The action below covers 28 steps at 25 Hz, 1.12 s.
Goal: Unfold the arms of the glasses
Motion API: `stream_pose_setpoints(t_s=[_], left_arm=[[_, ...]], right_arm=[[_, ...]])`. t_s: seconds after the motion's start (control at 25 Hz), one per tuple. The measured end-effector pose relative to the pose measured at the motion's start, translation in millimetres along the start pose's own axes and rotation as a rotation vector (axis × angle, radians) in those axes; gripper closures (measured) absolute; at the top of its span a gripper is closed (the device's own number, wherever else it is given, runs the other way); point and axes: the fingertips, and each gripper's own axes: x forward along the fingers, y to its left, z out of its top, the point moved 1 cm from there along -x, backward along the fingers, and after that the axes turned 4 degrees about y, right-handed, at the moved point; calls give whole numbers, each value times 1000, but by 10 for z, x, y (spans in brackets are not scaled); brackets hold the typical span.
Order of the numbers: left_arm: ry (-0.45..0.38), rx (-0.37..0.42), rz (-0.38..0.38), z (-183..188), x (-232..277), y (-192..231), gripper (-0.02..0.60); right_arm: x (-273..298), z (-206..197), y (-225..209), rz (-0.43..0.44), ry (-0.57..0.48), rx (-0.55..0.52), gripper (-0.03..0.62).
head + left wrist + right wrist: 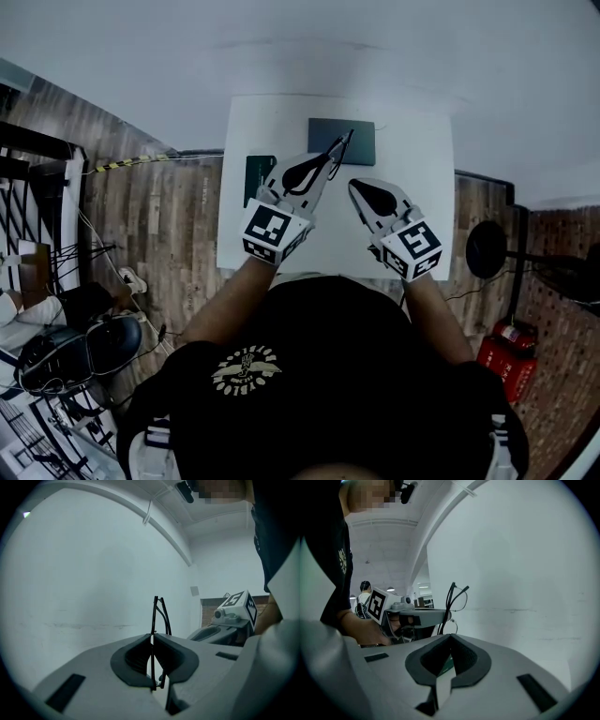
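A white table stands on a wooden plank floor, with a dark green rectangular case lying flat near its far edge and a second dark flat item to the left. In the head view the left gripper holds the glasses up in front of the case. The right gripper sits just beside it, apart from the frame.

In the left gripper view, against a plain white wall, the left gripper pinches the glasses between its grey pads. The frame stands upright as thin black wire, and its arms appear to lie folded close against the front. It looks slender, smooth and springy, so the clamp should be firm yet clear of the hinges.

In the right gripper view the right gripper has its tips pressed together on nothing. The glasses show to its left as a curved rim outline, held by the left gripper. To unfold well, it would likely need to part, catch one arm near its tip and swing it along the hinge's arc, since a straight pull or twist could bend the wire
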Motion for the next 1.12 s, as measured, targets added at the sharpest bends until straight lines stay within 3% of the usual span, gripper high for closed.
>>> stream_pose_setpoints(t_s=[0.2, 0.4, 0.76, 1.12], left_arm=[[-38, -9, -5, 146, -122, -52, 558], [-66, 1, -27, 219, -179, -182, 558], [-66, -13, -54, 150, -208, -288, 558], [-49, 62, -59, 97, -166, -288, 558]], right_arm=[[97, 8, 188, 48, 8, -11, 590], [112, 68, 333, 65, -5, -44, 533], [48, 57, 379, 27, -4, -79, 572], [-100, -67, 320, 29, 33, -68, 572]])
